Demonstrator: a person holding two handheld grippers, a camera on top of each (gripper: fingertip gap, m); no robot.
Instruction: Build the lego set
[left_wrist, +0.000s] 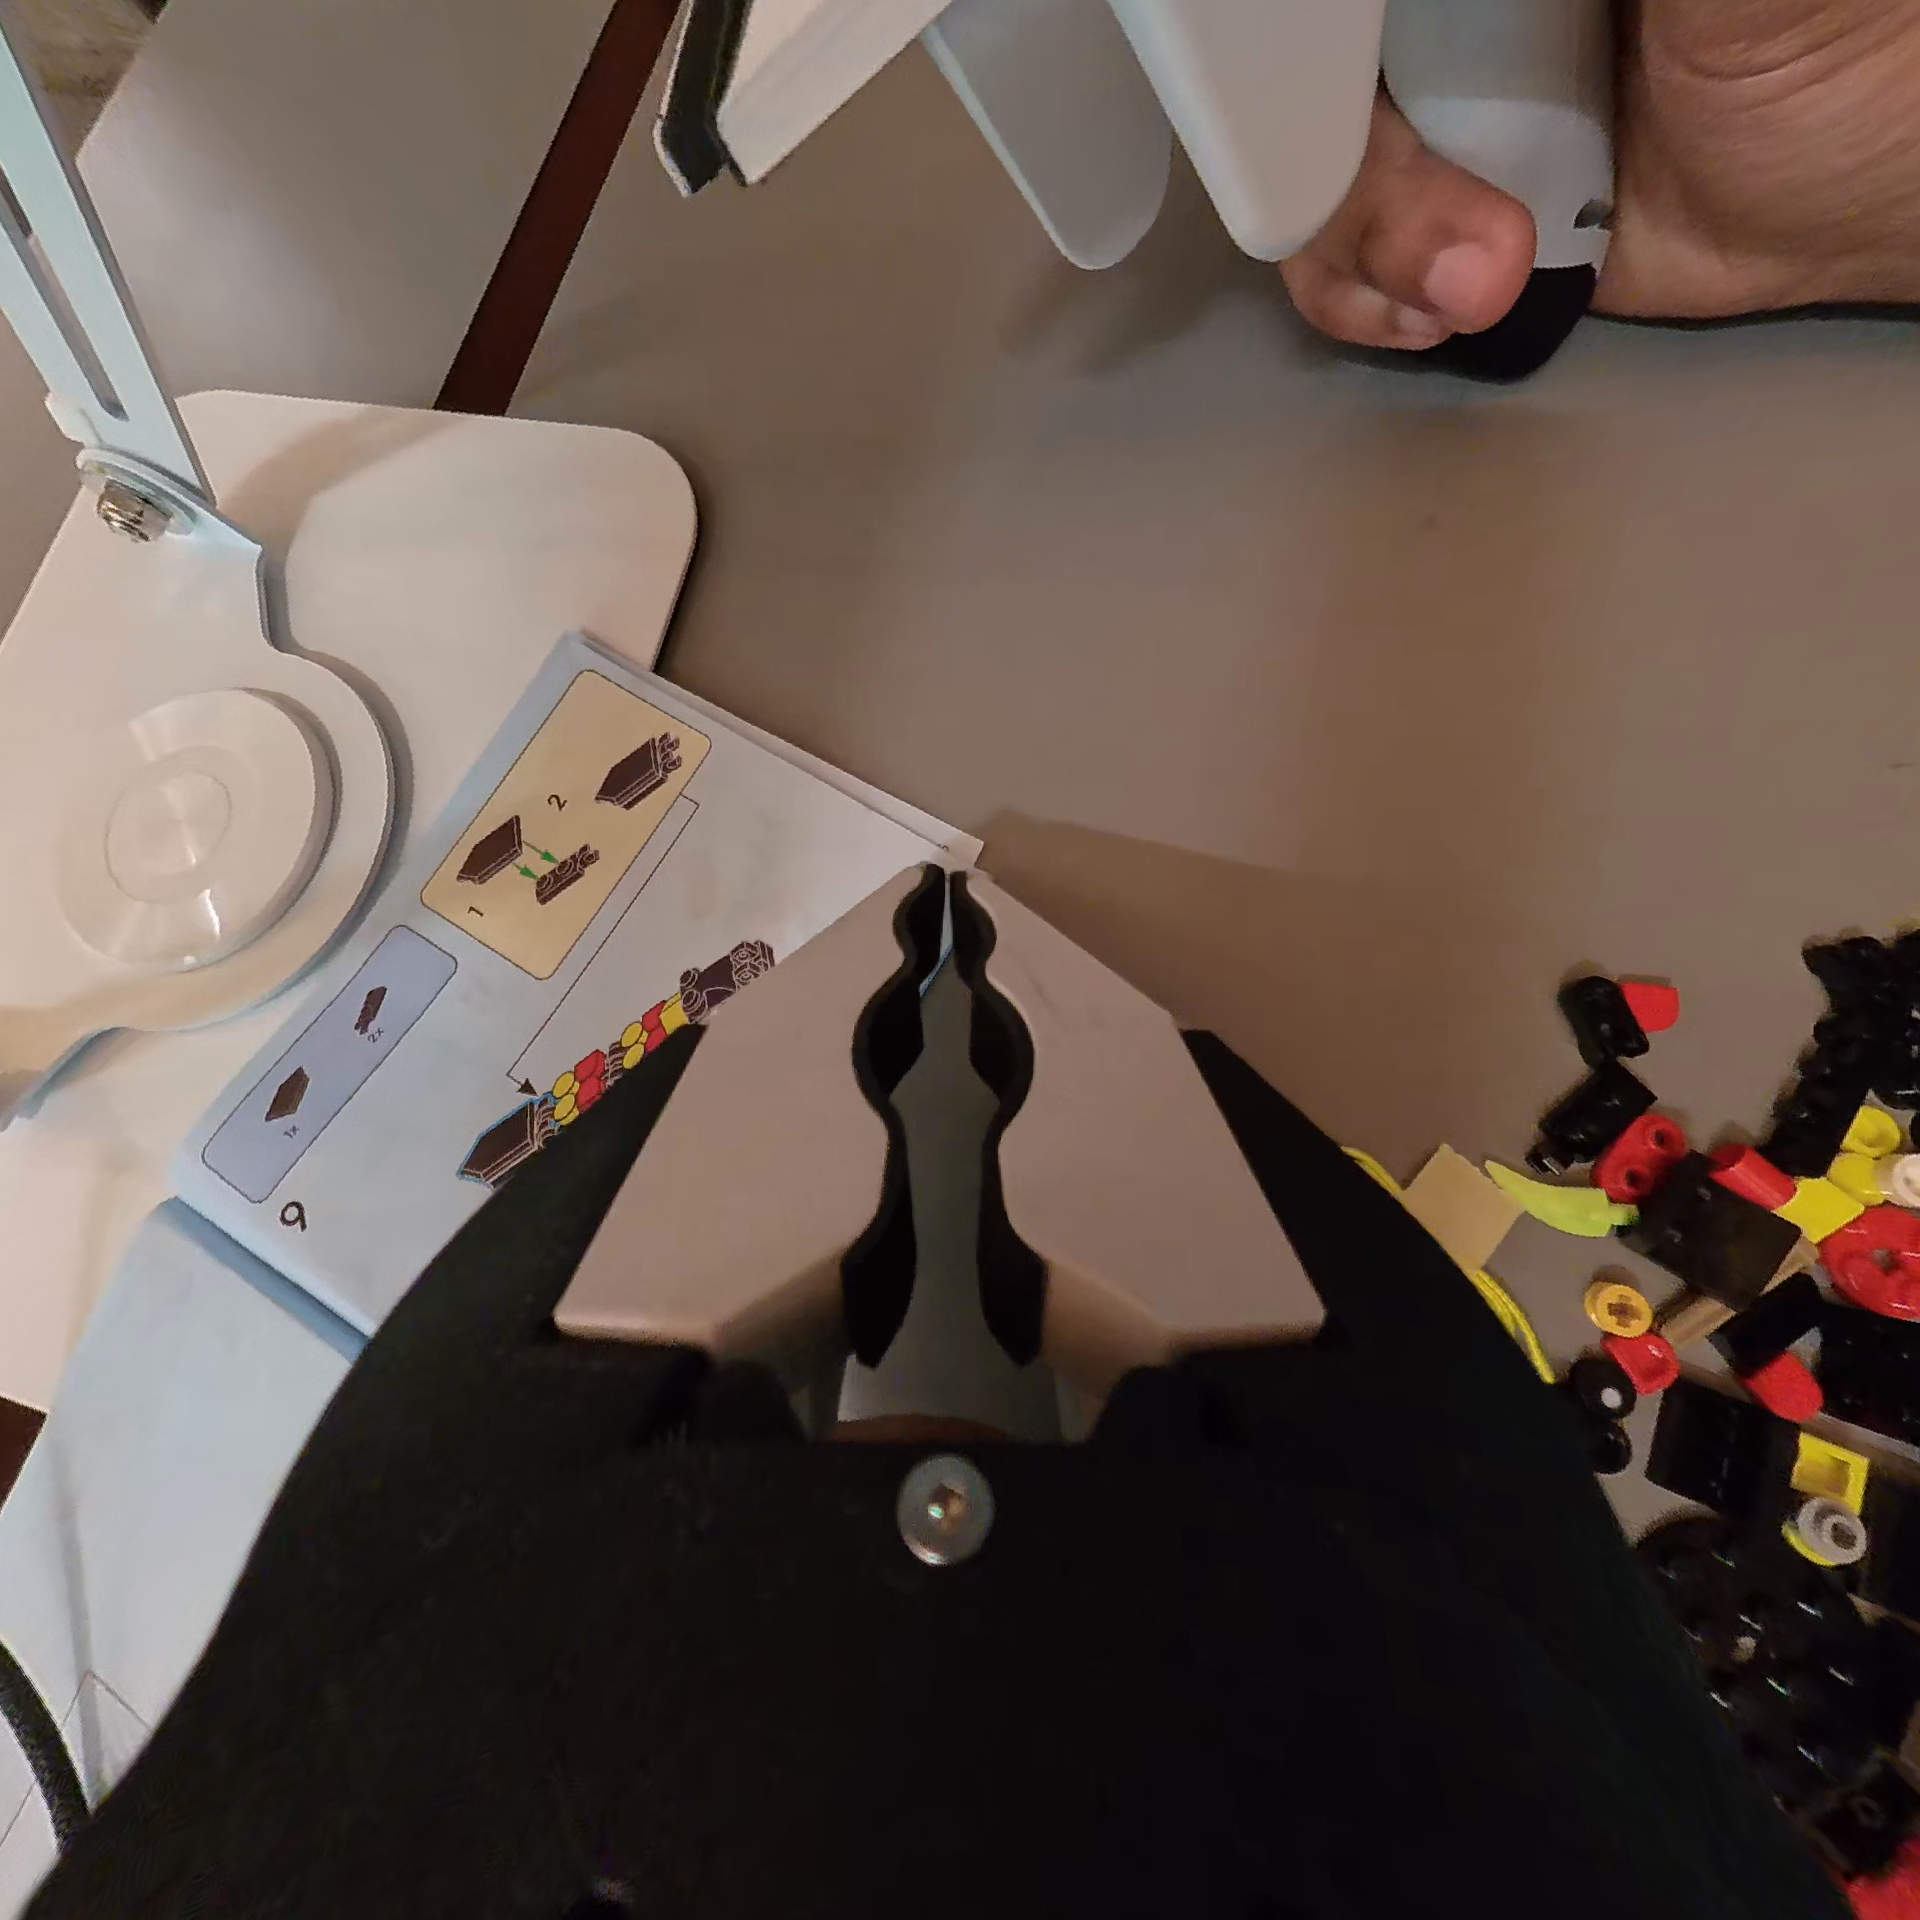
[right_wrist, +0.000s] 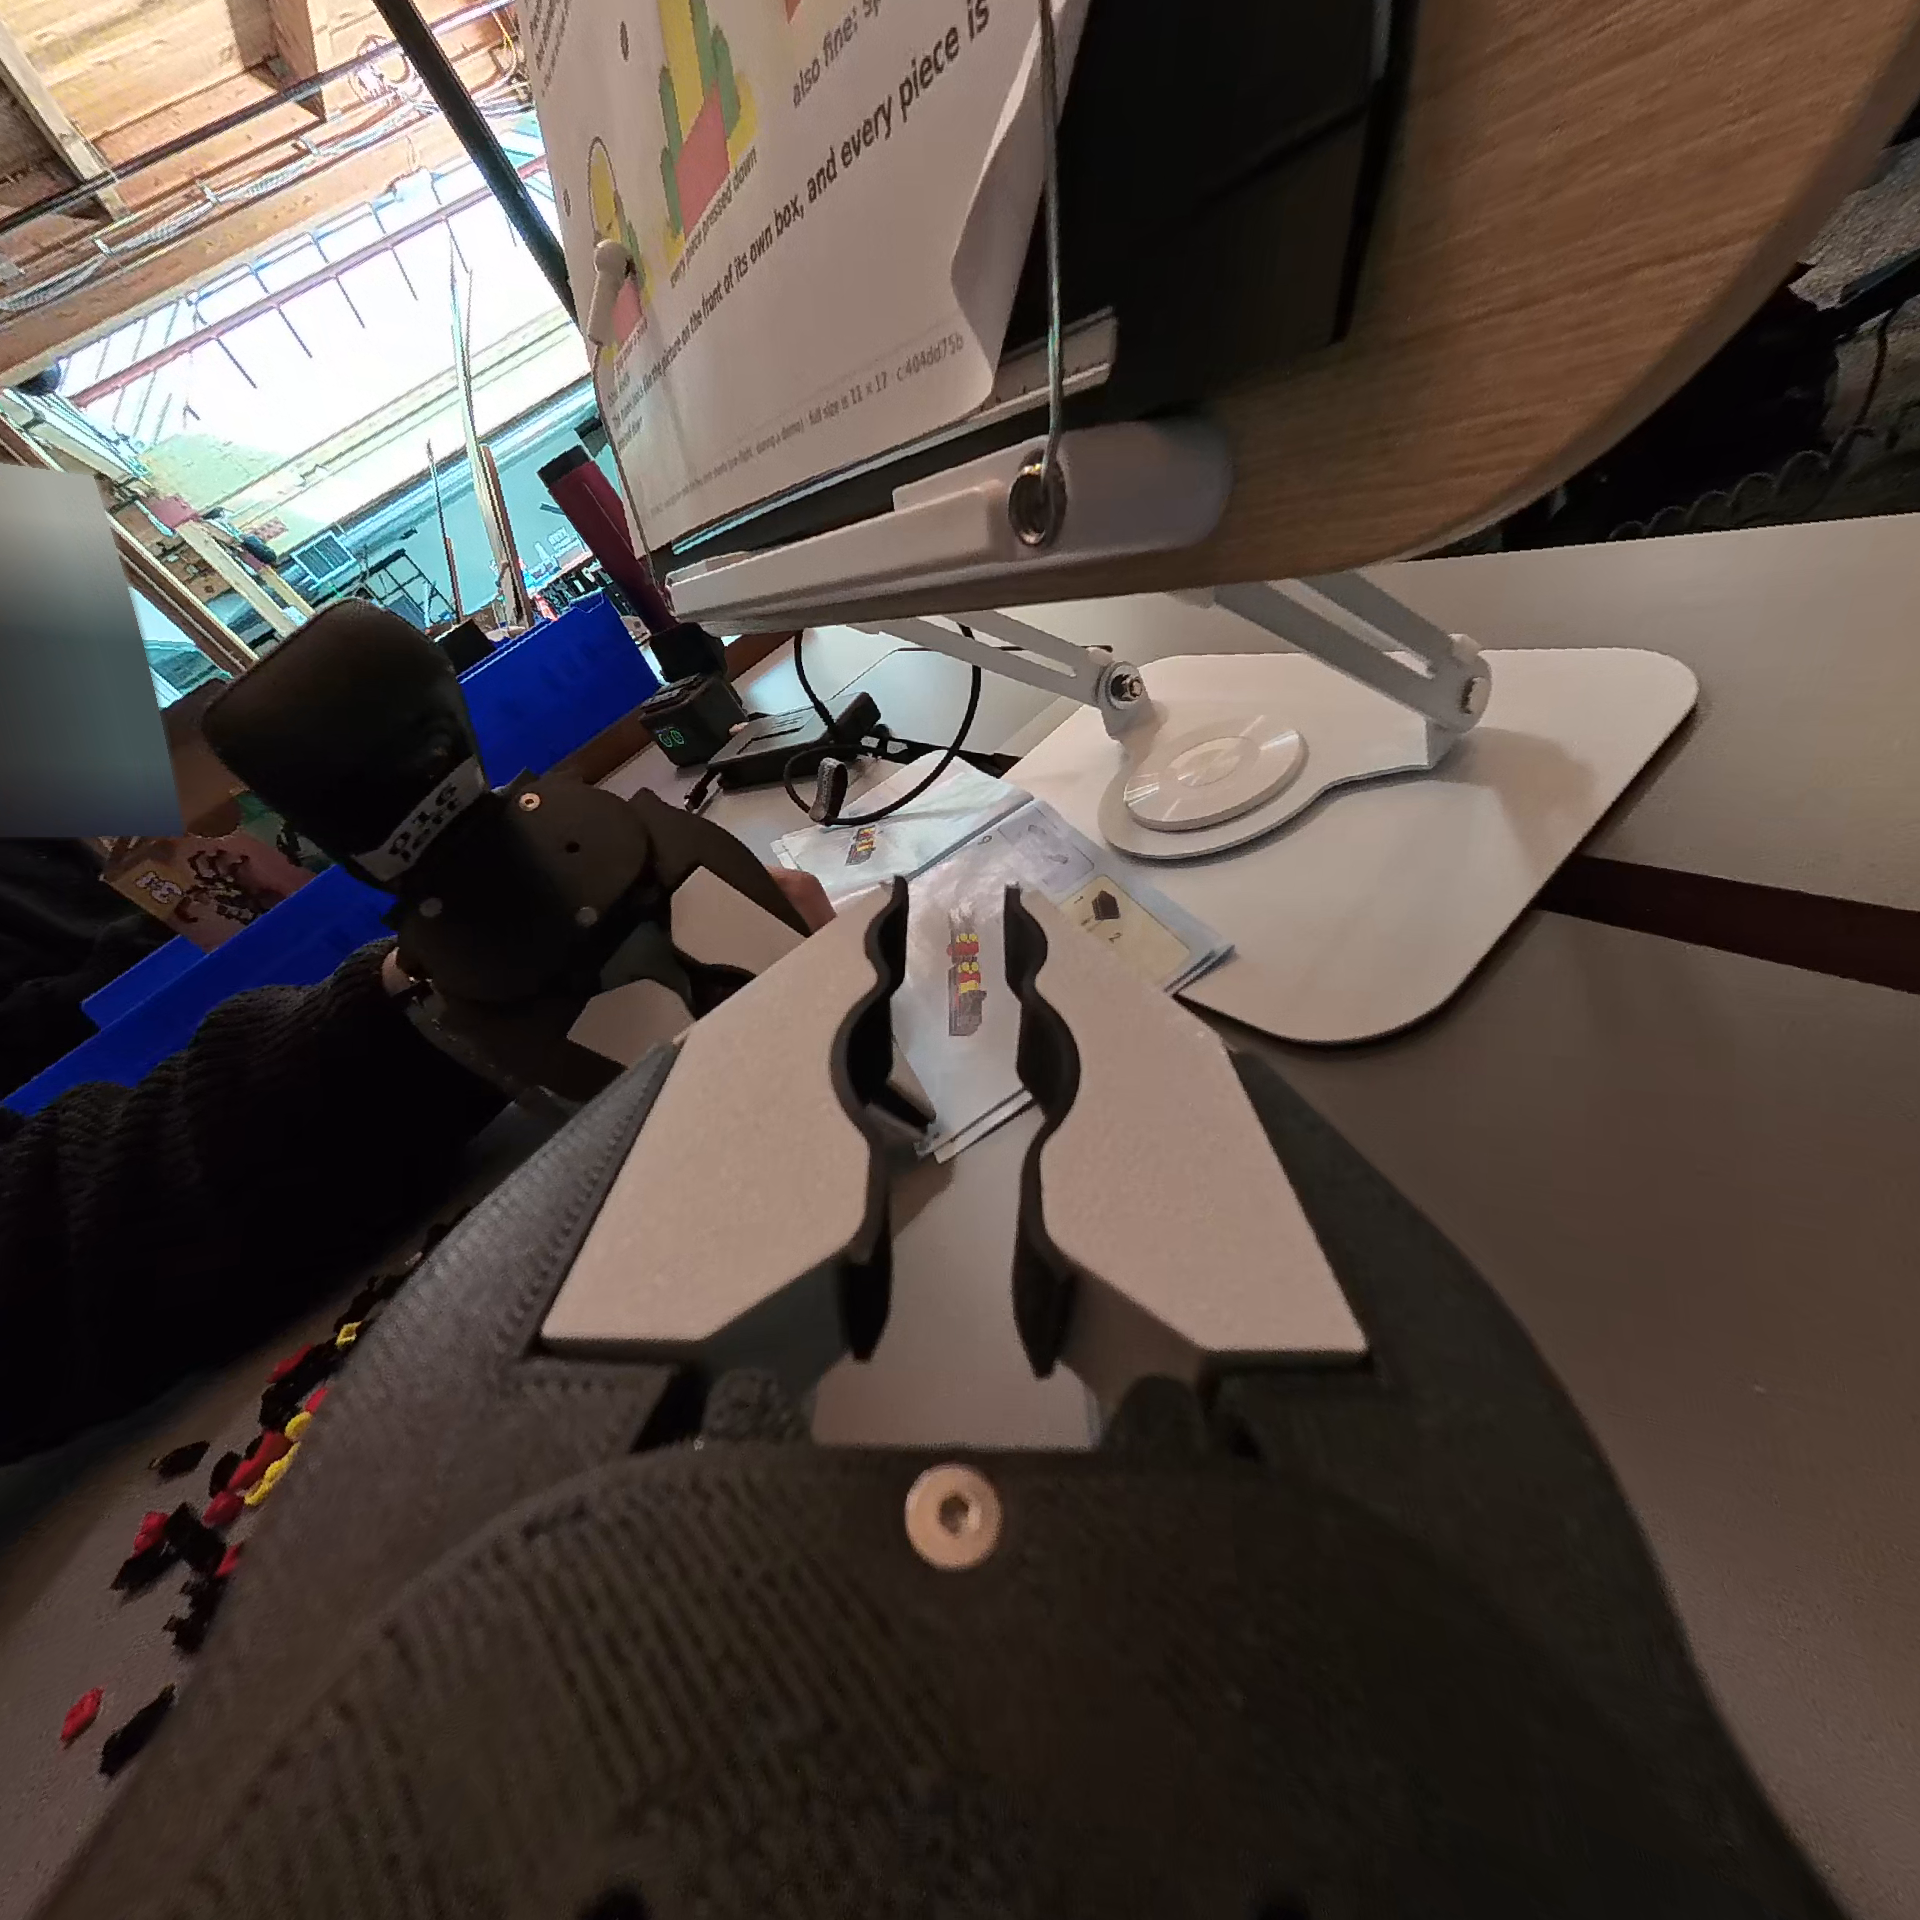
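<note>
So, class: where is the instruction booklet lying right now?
The instruction booklet lies flat on the table, left in the left wrist view, partly over the white stand base, under the left gripper's tips.

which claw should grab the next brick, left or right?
Right, probably. The left claw is shut on the booklet corner; the right claw is open and empty. The bricks lie loose.

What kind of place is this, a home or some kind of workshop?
Most likely a workshop or lab workstation: a grey tabletop with a white metal tablet stand, blue plastic storage bins behind, exposed wooden roof beams, and loose red, yellow and black toy bricks.
</note>
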